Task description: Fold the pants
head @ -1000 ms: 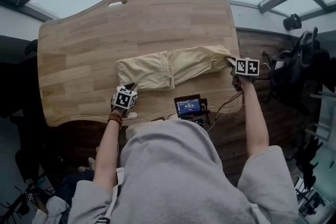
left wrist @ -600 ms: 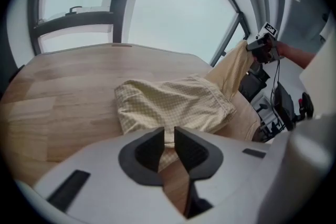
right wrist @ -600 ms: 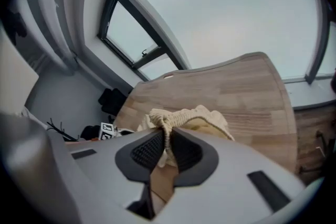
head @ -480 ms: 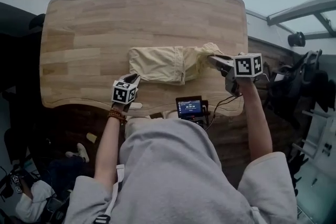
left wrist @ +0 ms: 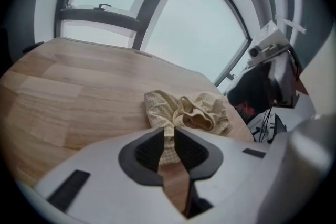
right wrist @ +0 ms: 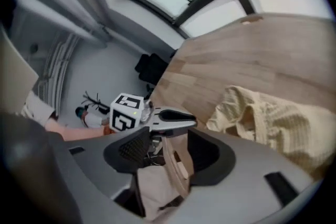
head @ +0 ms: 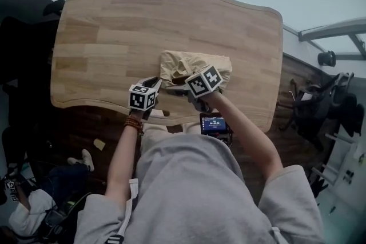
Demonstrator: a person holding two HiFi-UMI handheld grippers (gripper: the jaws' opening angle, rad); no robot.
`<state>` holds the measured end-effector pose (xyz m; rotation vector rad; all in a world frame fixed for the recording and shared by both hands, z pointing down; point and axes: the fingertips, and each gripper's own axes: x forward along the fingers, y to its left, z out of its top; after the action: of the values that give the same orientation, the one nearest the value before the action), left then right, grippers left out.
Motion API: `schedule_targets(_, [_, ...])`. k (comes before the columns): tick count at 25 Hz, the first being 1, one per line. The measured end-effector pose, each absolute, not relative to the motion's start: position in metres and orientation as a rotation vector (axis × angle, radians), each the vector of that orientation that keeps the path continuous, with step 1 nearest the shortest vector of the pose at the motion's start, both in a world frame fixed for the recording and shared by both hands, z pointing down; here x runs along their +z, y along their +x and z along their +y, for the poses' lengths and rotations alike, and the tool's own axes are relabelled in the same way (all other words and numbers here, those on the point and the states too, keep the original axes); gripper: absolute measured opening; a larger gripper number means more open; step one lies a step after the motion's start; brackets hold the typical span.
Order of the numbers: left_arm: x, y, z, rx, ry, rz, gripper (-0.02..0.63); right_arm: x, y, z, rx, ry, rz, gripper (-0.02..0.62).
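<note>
While the pants [head: 191, 66] lie bunched in a small heap at the centre of the counter [head: 108, 26], we hold both claws at the heap's lower edge. Our left claw [left wrist: 169, 139] pinches a corner of the checked cloth, with the left forearm [head: 123, 151] rising from the lower left of the frame. Our right claw [right wrist: 167, 148] has just been opening and stands spread wide, gripping nothing, while the right forearm [head: 246, 134] slants in from the lower right.
</note>
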<state>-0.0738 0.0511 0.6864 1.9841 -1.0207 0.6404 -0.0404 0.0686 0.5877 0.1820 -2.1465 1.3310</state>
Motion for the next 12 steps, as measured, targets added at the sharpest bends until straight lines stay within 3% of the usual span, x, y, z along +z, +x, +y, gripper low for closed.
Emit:
schedule_targets(2, [0.686, -0.071, 0.044, 0.659, 2.013, -0.986, 0.063, 0.579, -0.03, 0.071, 1.151, 0.164, -2.237, 0.225])
schedule_targets(6, [0.69, -0.052, 0.02, 0.74, 2.11, -0.887, 0.063, 0.604, 0.04, 0.032, 0.981, 0.493, -2.179, 0.135])
schedule_targets(9, [0.702, -0.03, 0.009, 0.896, 2.226, -0.742, 0.064, 0.637, 0.06, 0.007, 0.967, 0.65, -2.086, 0.133])
schedule_targets(12, [0.711, -0.007, 0.013, 1.104, 2.375, -0.552, 0.08, 0.662, 0.039, -0.006, 0.872, 0.646, -2.03, 0.151])
